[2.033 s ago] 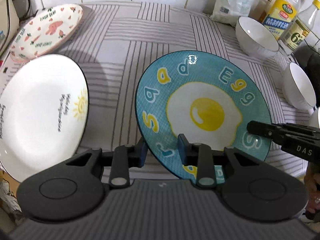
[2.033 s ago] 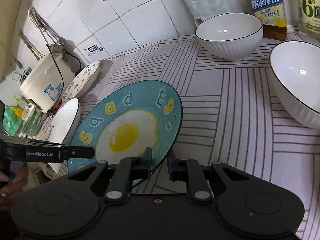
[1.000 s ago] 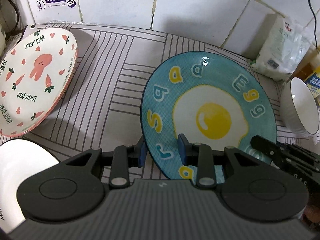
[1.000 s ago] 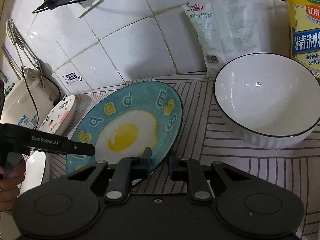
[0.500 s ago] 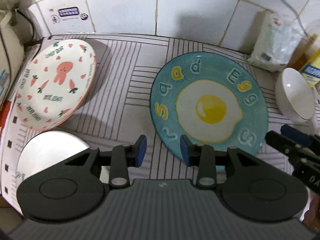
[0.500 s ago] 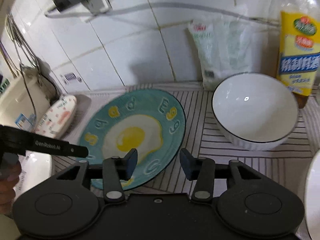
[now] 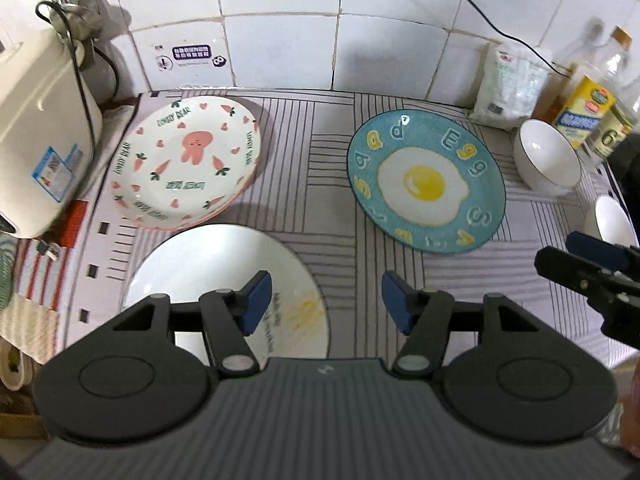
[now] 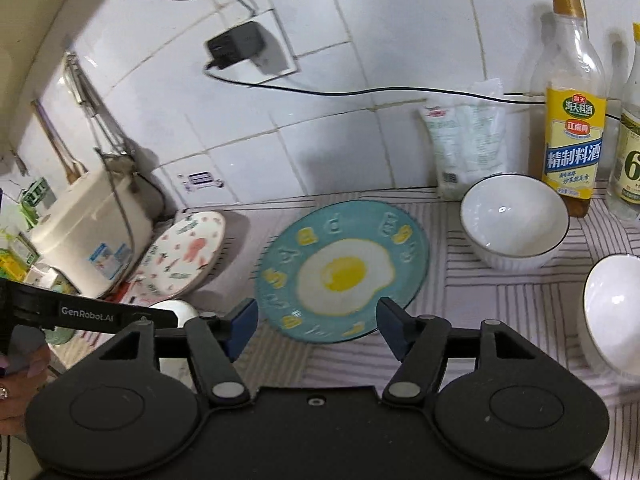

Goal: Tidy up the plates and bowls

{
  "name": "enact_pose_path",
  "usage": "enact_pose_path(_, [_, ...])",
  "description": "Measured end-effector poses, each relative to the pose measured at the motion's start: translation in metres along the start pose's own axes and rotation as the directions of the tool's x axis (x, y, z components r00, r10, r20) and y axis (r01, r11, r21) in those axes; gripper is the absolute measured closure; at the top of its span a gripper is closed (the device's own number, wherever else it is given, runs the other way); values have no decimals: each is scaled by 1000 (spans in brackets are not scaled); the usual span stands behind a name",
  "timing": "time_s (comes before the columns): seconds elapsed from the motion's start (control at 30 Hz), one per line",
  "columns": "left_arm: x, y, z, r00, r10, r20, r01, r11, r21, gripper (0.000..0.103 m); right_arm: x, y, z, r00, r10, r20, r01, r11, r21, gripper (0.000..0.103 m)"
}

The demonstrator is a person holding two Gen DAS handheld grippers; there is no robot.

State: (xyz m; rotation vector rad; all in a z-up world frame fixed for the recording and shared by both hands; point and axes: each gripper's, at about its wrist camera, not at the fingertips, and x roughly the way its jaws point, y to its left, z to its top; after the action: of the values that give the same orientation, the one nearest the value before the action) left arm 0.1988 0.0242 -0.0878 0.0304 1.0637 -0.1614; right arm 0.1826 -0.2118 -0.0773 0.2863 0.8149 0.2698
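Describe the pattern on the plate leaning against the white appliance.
The bear plate is white with pink hearts, carrots and a pink figure; clearest in the left wrist view.

Teal-blue egg plate with a white fried egg and yellow yolk at centre, ringed by yellow and pale-blue letters. Left of the egg plate, a white bear plate with a pink rim, scattered with pink hearts, orange carrots, a pink figure and dark-green lettering. Nearer than the egg plate and to its left, a plain white plate with a faint yellow sun and grey script. Right of the egg plate, white bowls thinly rimmed in black. Beneath the egg plate, a pale cloth crossed by blocks of dark stripes. Behind the egg plate, white tiles. Beyond the bowls, a clear bottle with a yellow-and-blue label. Black grippers with blue pads.
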Motion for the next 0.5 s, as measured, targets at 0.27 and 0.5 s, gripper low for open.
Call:
enact_pose_path(0.27, [-33, 21, -33, 999, -24, 25, 22, 997, 75, 20, -21, 47, -25, 1000, 19, -21, -20, 999, -42, 27])
enact_pose_path(0.5, [-46, 49, -62, 999, 1, 49, -7, 994, 111, 11, -24, 84, -46, 999, 21, -25, -23, 998, -67, 18])
